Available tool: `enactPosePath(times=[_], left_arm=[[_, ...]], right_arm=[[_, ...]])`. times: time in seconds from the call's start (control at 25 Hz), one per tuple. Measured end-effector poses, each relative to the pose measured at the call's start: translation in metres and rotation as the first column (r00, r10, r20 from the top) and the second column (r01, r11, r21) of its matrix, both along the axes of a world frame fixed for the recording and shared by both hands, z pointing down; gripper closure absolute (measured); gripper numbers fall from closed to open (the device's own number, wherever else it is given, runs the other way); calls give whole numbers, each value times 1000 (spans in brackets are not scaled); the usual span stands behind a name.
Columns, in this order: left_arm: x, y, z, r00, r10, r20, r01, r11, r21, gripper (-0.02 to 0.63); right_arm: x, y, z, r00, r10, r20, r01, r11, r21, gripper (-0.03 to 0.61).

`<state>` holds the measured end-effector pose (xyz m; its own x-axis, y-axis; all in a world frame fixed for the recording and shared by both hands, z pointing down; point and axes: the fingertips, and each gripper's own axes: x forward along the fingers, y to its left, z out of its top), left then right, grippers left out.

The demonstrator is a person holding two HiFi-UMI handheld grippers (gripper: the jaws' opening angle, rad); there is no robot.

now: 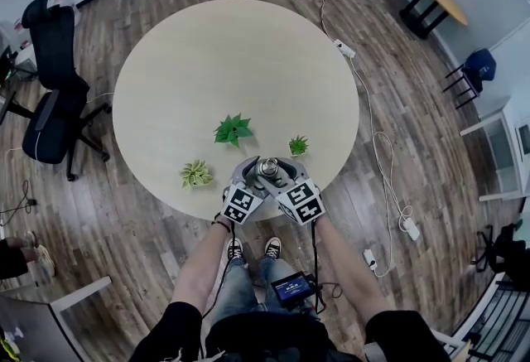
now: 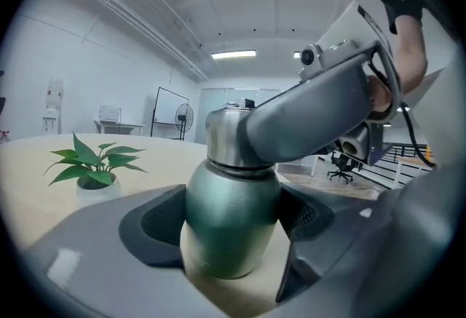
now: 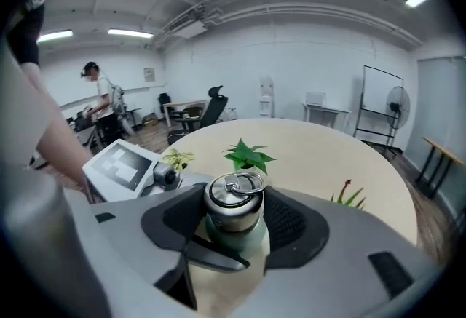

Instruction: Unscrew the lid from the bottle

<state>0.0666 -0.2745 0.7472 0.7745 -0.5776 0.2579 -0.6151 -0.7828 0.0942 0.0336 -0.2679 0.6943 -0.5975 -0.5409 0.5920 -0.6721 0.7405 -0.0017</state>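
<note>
A green metal bottle (image 2: 231, 215) with a steel ringed lid (image 3: 234, 200) stands upright near the front edge of the round table (image 1: 207, 62). My left gripper (image 2: 231, 225) is shut on the bottle's green body, with a pad pressed to each side. Higher up, my right gripper (image 3: 234, 218) is shut on the lid, and one of its grey fingers (image 2: 313, 113) crosses the lid in the left gripper view. In the head view both grippers, left (image 1: 258, 174) and right (image 1: 278, 173), meet round the bottle (image 1: 267, 167).
Three small potted plants stand close behind the bottle: one in the middle (image 1: 233, 130), one to the right (image 1: 298, 145), one to the left (image 1: 196, 174). An office chair (image 1: 50, 95) stands left of the table. A person (image 3: 98, 91) stands far off.
</note>
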Motion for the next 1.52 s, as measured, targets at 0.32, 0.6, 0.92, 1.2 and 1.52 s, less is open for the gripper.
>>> enactPosePath(times=[0.32,0.6,0.92,1.2,1.52], left_arm=[[0,1,-2,1000,10,-7,-10,1000,8,233],[0,0,-1,1000,-2,-3,2,1000,2,232],[0,0,2,999,-28,44,28,1000,-1,232],[-12,10,-23,994,-106,13,106,994,29,196],[-59,30,-151,948,-310,-73,318,932,172,223]], right_arm=[[5,3,-15,957,-282,63,286,957,-58,324],[32,1,-41,961,29,275,-19,999,-38,328],[77,15,-58,851,352,390,-368,929,-36,328],[87,30,-88,817,372,440,-409,912,-11,328],[87,39,-152,811,310,497,-399,913,82,330]])
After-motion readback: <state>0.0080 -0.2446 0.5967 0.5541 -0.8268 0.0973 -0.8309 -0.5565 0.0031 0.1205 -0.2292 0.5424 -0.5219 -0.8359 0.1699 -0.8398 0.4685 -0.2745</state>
